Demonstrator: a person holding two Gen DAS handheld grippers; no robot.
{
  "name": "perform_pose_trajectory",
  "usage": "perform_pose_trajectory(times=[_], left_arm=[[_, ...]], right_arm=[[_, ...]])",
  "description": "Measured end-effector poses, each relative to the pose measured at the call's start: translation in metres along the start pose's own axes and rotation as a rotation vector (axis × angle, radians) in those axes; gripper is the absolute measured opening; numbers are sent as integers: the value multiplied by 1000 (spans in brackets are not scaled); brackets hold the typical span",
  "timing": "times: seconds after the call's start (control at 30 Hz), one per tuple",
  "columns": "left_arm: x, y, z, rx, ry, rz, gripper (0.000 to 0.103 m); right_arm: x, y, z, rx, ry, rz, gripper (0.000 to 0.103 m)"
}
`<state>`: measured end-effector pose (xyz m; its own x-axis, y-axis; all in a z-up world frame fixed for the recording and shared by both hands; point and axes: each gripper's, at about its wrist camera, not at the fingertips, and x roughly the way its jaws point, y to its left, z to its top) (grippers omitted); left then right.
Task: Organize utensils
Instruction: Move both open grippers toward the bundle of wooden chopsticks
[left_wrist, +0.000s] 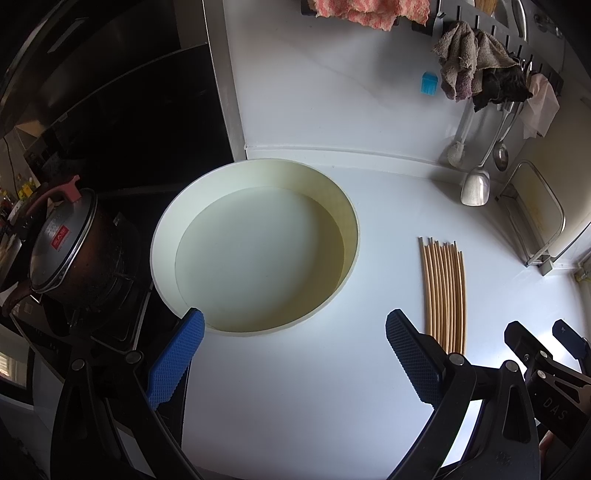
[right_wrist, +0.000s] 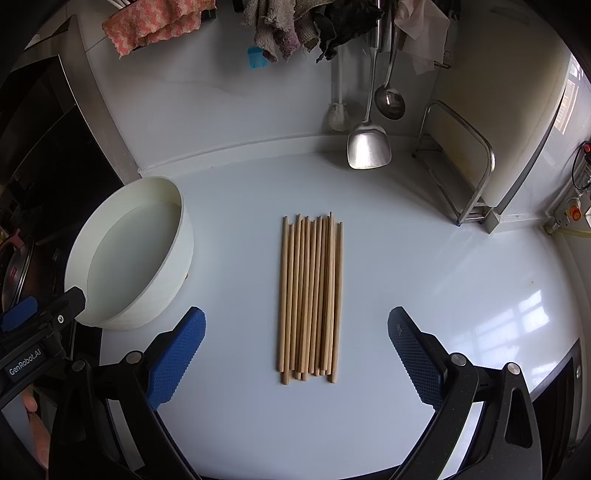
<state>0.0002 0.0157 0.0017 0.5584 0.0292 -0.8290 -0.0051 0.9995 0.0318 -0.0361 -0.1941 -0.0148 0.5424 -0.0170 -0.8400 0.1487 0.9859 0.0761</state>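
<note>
Your right gripper (right_wrist: 295, 354) is spread wide, nothing between the pads, hovering over the white counter (right_wrist: 424, 266). The chopsticks (right_wrist: 312, 295) lie flat in a tidy bundle straight ahead of it, centred in the gap, running lengthwise away from the tips, near ends just past the pads.

Your left gripper (left_wrist: 295, 354) is also wide apart and empty. The white basin (left_wrist: 255, 247) sits directly ahead of it, left pad overlapping the near rim in view; can't tell if it touches. From the left tongs the chopsticks (left_wrist: 443, 291) are off to the right, just beyond the right pad, well clear of the basin.

Past the chopsticks, at the back wall: hanging metal spatula (right_wrist: 367, 144) and ladle (right_wrist: 389, 99). Lidded pot (left_wrist: 70, 247) is left of the left tongs.
</note>
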Motion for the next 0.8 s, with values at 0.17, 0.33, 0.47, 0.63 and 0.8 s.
perform_pose_trajectory(times=[0.17, 0.33, 0.47, 0.63, 0.8], left_arm=[[6, 3, 0, 17, 8, -15, 97], [14, -1, -1, 52, -1, -53, 97], [24, -14, -5, 93, -18, -113, 97], [32, -44, -9, 139, -64, -179, 97], [50, -80, -12, 148, -47, -182, 97]], right_arm=[[1, 1, -4, 18, 6, -12, 95], [4, -9, -8, 51, -5, 7, 95], [4, -29, -14, 89, -32, 0, 95], [8, -59, -22, 103, -48, -58, 95], [20, -90, -25, 69, -52, -80, 95]])
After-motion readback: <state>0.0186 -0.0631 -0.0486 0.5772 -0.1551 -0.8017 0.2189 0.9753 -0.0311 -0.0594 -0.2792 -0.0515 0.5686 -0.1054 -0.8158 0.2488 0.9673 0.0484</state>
